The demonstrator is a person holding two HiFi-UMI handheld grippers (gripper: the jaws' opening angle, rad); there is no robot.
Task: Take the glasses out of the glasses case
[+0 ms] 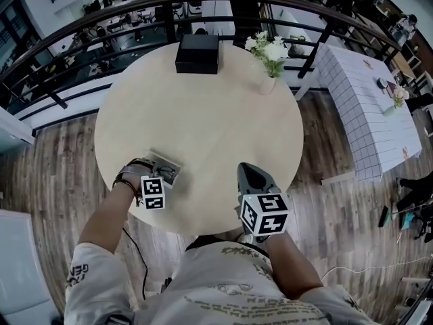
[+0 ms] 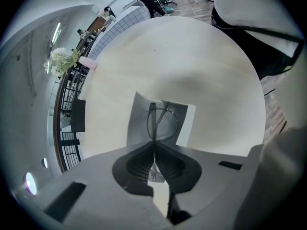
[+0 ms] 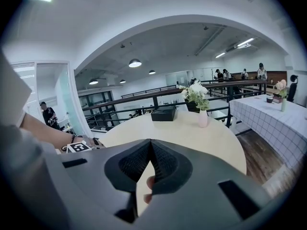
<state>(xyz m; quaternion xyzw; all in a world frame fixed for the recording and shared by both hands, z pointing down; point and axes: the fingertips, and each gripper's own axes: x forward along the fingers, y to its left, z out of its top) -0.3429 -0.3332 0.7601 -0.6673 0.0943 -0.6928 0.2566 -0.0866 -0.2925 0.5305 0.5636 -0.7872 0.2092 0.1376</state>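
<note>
A grey glasses case [image 1: 169,162] lies open near the round table's front left edge. In the left gripper view, thin wire-framed glasses [image 2: 162,121] sit over the case's open lining [image 2: 139,116]. My left gripper [image 2: 154,146] is shut on the near end of the glasses, and a thin piece of the frame runs back between the jaws. I cannot tell whether the glasses still touch the case. In the head view the left gripper [image 1: 164,175] rests at the case. My right gripper [image 1: 245,168] hovers near the front edge, shut and holding nothing [image 3: 151,142].
A black box [image 1: 197,53] sits at the table's far edge, with a pink vase of white flowers [image 1: 269,58] to its right. The pale round table [image 1: 203,120] stands by a dark railing. A table with a checked cloth [image 1: 365,107] stands to the right.
</note>
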